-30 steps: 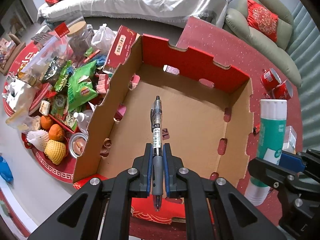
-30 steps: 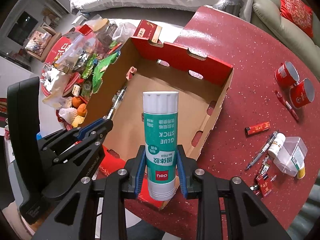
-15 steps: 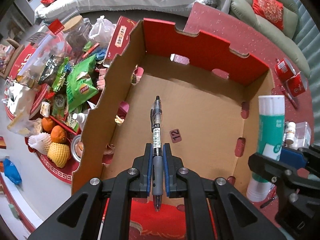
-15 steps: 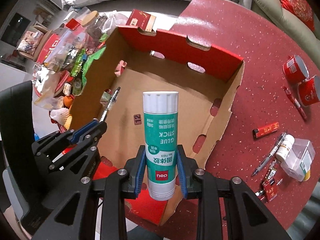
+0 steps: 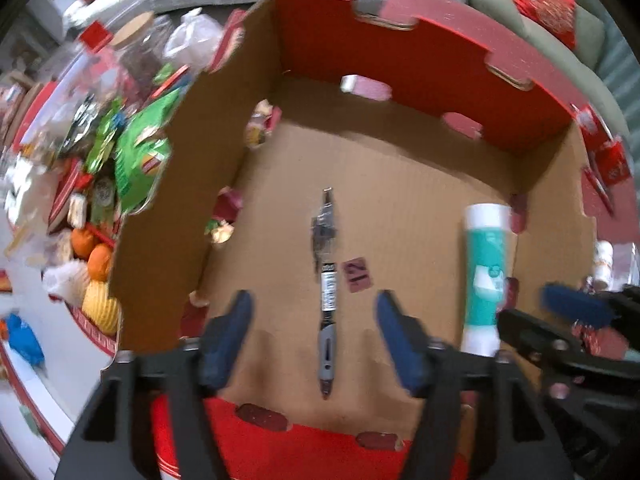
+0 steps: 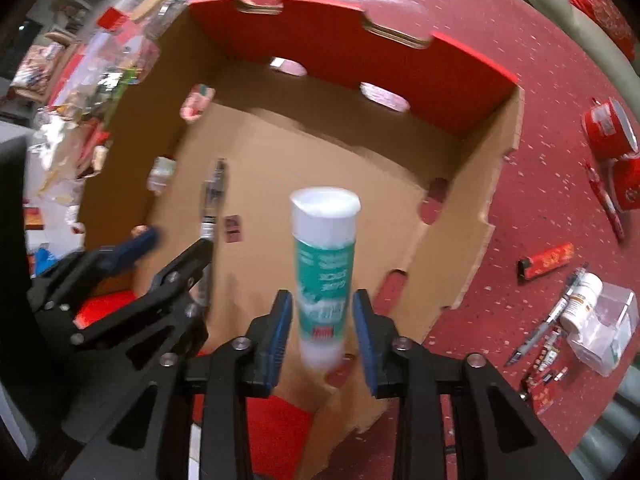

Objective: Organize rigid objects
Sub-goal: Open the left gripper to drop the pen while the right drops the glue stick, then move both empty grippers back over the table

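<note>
A cardboard box (image 5: 420,52) with red outer walls stands open on the red table, also in the right wrist view (image 6: 400,64). My left gripper (image 5: 314,332) is open; the black pen (image 5: 327,280) is loose between its jaws over the box floor. My right gripper (image 6: 320,320) is open; the green and white glue stick (image 6: 324,268) is blurred and free between its pads, over the box. The glue stick also shows in the left wrist view (image 5: 484,268), and the pen in the right wrist view (image 6: 210,204).
Snack bags and fruit (image 5: 120,184) crowd the floor left of the box. On the table right of the box lie red tape rolls (image 6: 608,124), a red lighter (image 6: 546,260), a pen and a small bottle (image 6: 580,300) beside a clear container (image 6: 608,328).
Both grippers have opened over the box. The pen and the glue stick have come free of the jaws. Both views are closer to the box floor and blurred.
</note>
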